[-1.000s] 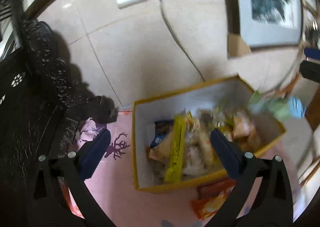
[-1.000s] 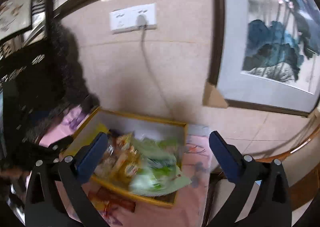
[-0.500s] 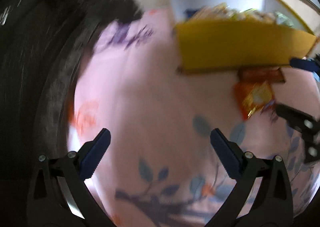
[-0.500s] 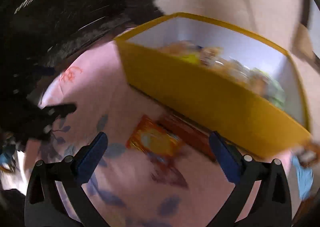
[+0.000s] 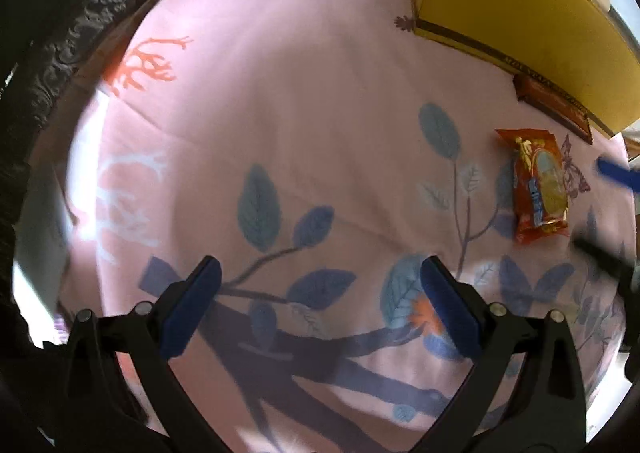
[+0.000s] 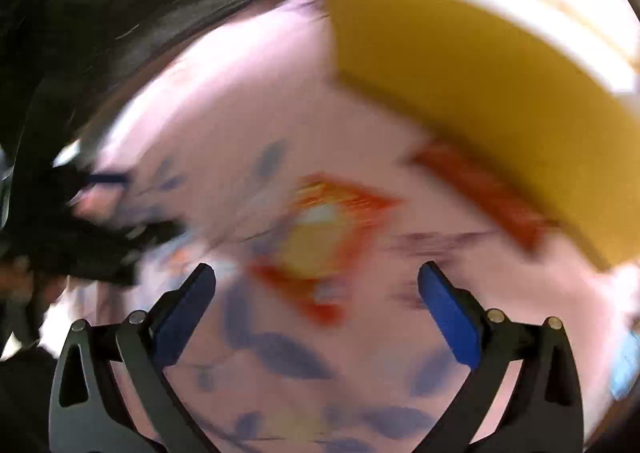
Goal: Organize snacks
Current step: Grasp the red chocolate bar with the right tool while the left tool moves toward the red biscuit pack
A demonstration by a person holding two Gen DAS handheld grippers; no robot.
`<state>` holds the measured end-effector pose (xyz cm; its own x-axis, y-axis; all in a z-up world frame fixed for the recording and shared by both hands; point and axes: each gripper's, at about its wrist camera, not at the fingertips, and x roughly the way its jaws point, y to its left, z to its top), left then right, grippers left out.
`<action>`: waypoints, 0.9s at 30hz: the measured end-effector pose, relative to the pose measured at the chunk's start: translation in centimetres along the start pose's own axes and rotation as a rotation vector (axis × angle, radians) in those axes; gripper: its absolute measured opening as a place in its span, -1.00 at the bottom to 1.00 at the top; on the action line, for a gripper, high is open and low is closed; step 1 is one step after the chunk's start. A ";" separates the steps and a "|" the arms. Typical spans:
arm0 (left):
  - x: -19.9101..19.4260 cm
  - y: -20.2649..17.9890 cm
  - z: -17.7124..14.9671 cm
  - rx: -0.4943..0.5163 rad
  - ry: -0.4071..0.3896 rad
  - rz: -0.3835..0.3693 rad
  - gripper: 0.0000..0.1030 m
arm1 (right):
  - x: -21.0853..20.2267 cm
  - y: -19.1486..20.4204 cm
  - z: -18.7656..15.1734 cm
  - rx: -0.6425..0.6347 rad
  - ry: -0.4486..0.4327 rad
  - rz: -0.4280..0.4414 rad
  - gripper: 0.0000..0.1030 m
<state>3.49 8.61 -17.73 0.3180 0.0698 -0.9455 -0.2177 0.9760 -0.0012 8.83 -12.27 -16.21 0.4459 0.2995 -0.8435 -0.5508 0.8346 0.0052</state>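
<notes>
Pink cotton-like cloth (image 5: 304, 101), printed with blue-grey leaves, dark branches and coral and purple antler shapes, covers the table and fills most of the left wrist view. At far left a dark carved edge (image 5: 80, 25) with raised floral relief borders the cloth. Low in that view the left gripper (image 5: 320, 285) hangs above the cloth with its black plastic arms spread wide; the flat blue pads (image 5: 192, 305) hold nothing. Right of centre lies a glossy orange snack packet (image 5: 538, 185), rectangular with crimped ends, flat on the cloth. Just beyond it, a slimmer orange-brown bar packet (image 5: 552, 101) rests against the foot of a yellow cardboard box (image 5: 520, 13), a smooth matte rectangular carton at upper right. At the far right edge a blurred blue pad and black arm of the right gripper (image 5: 612, 213) enter beside the orange packet.

The right wrist view is heavily motion-blurred. At its left, the dark shape of the other gripper is smeared. The right gripper (image 6: 316, 285) shows its blue pads (image 6: 448, 313) wide apart and empty, with the orange snack packet (image 6: 320, 229) just ahead between them, and the bar packet (image 6: 480, 189) and yellow box (image 6: 480, 61) to the right.
</notes>
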 end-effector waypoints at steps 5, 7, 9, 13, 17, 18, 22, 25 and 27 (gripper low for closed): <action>0.6 -1.0 -0.4 0.050 0.003 -0.024 0.96 | 0.8 -2.1 1.5 0.019 -0.110 -0.044 0.97; 0.7 -1.5 -0.5 0.081 -0.017 -0.004 0.96 | 2.2 -2.2 1.6 -0.006 -0.120 -0.034 0.97; 1.1 -1.6 -0.2 0.086 -0.026 -0.010 0.96 | 3.4 -2.7 1.5 -0.010 -0.122 0.004 0.97; 1.0 -1.8 -0.6 0.084 -0.053 -0.018 0.96 | 5.1 -2.8 2.1 -0.031 -0.105 0.043 0.97; 1.0 -1.9 -0.7 0.086 -0.071 -0.018 0.96 | 6.3 -2.6 2.8 -0.119 -0.096 0.051 0.97; 1.0 -1.8 -0.8 0.085 -0.071 -0.018 0.96 | 6.7 -2.0 2.6 -0.196 -0.080 0.030 0.97; 0.8 -2.0 -1.0 0.085 -0.053 -0.017 0.96 | 5.9 -0.9 2.0 -0.294 0.038 0.102 0.97; 0.9 -1.9 -0.7 0.086 -0.052 -0.016 0.96 | 4.6 0.1 1.1 -0.323 0.144 0.222 0.97; 0.9 -1.8 -0.5 0.083 -0.051 -0.013 0.96 | 3.4 0.0 0.5 -0.264 0.232 0.385 0.97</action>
<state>3.72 6.77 -18.78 0.3671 0.0648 -0.9279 -0.1363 0.9906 0.0153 10.72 -10.99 -18.83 0.0242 0.4265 -0.9042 -0.8168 0.5299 0.2280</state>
